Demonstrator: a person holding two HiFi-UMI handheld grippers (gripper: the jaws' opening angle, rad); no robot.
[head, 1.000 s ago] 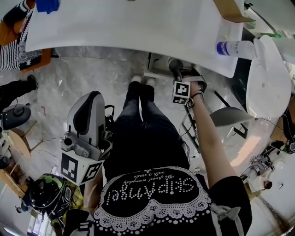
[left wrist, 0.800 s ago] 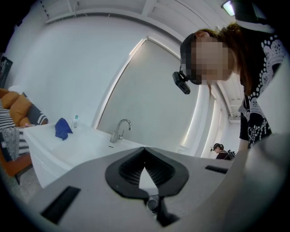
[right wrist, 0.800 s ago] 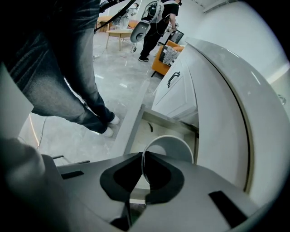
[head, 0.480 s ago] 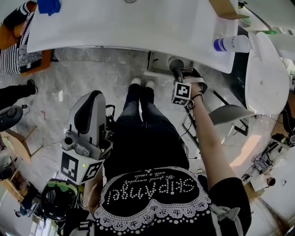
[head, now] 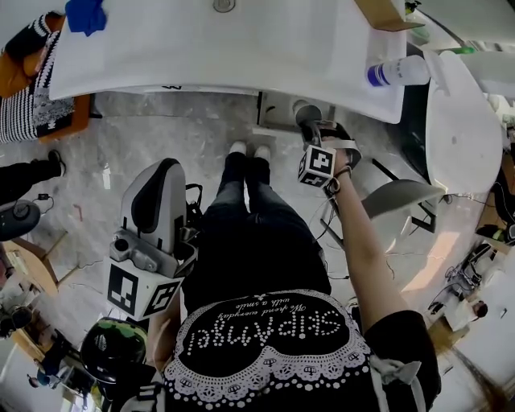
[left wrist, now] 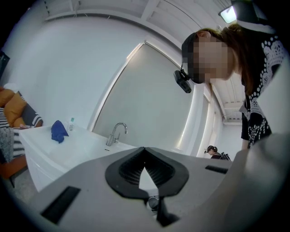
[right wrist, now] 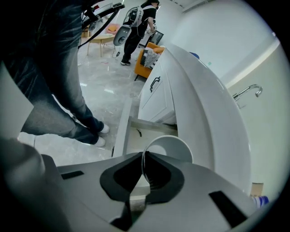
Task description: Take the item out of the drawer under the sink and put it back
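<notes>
A white cup (right wrist: 170,147) hangs above the open drawer (right wrist: 136,136) under the white sink counter (right wrist: 204,104). My right gripper (right wrist: 144,165) points steeply down and is shut on the cup's rim, one pad inside and one outside. In the head view this gripper (head: 310,133) is just below the counter's edge (head: 241,56), over the drawer (head: 278,109); the cup (head: 306,113) shows as a grey round shape. My left gripper (head: 161,169) is held low at the person's left side, level and away from the drawer. Its jaws (left wrist: 144,149) meet at the tips with nothing between them.
On the counter lie a blue cloth (head: 84,14), a blue-capped bottle (head: 394,72) and a cardboard box (head: 382,12). A faucet (left wrist: 115,132) stands at the basin. A white seat (head: 463,121) is on the right. The person's feet (head: 249,149) stand before the drawer.
The right gripper has risen a little with the cup and rolled slightly at the wrist. The left gripper has kept its place.
</notes>
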